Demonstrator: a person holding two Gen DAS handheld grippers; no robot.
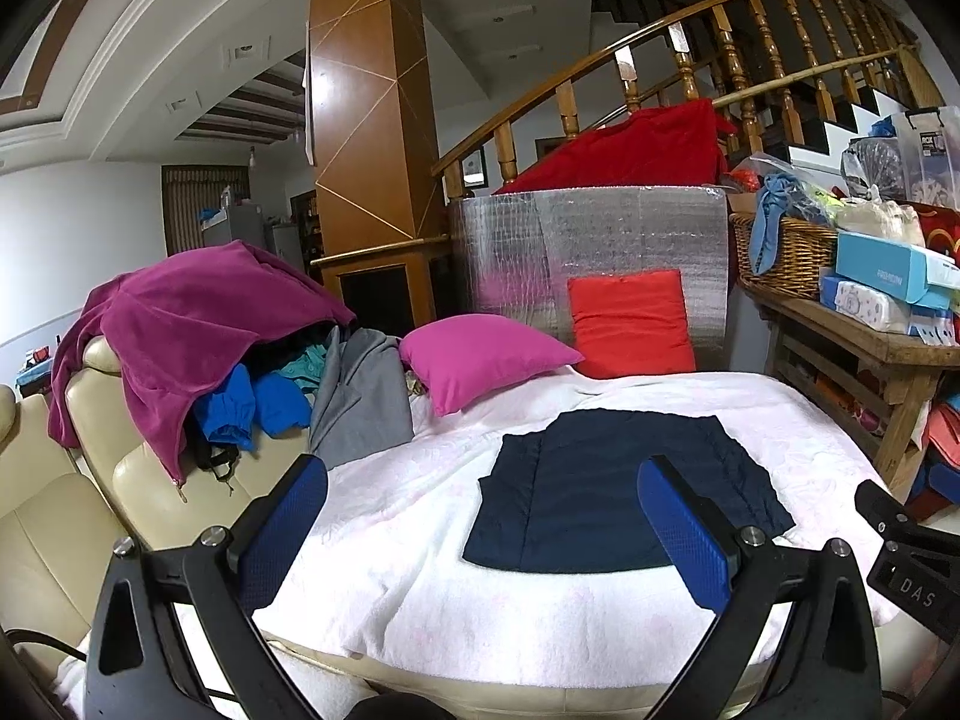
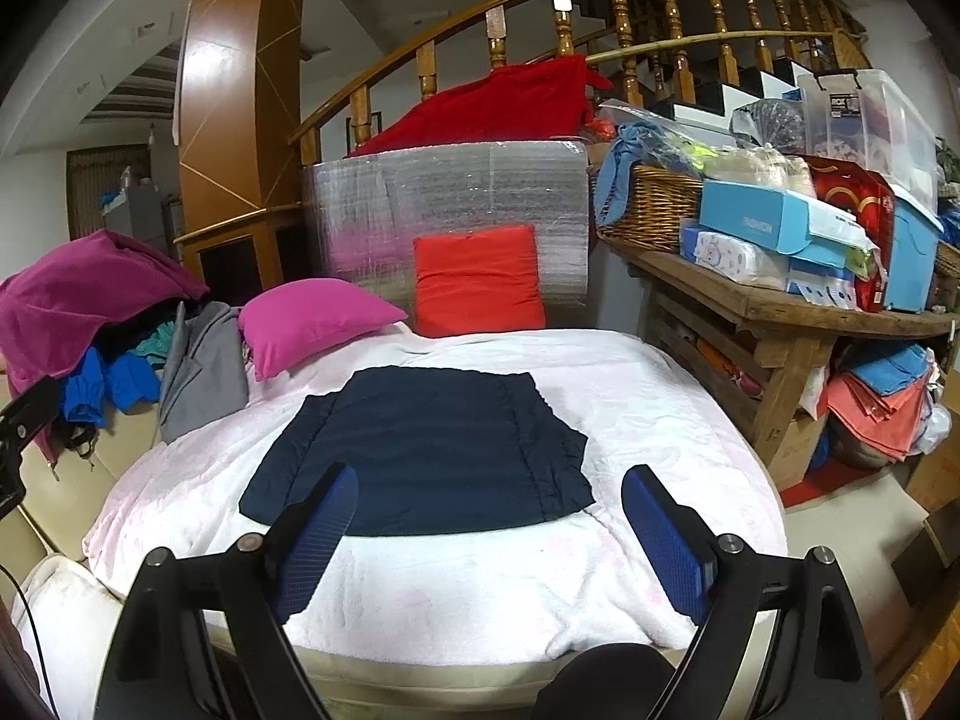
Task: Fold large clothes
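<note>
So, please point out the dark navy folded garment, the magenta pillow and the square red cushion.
dark navy folded garment [image 2: 420, 456], right wrist view, centre of the cloth.
magenta pillow [image 2: 312, 321], right wrist view, middle of its face.
square red cushion [image 1: 630, 321], left wrist view, centre of its front.

Pink pillow [image 1: 480, 354] beside red cushion [image 1: 630, 318]; wicker basket [image 2: 651, 204] on wooden table [image 2: 780, 306].

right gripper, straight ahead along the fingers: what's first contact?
Most likely the navy garment lying flat on the white blanket. The right gripper is open and aimed at its near edge; depth is unclear.
</note>
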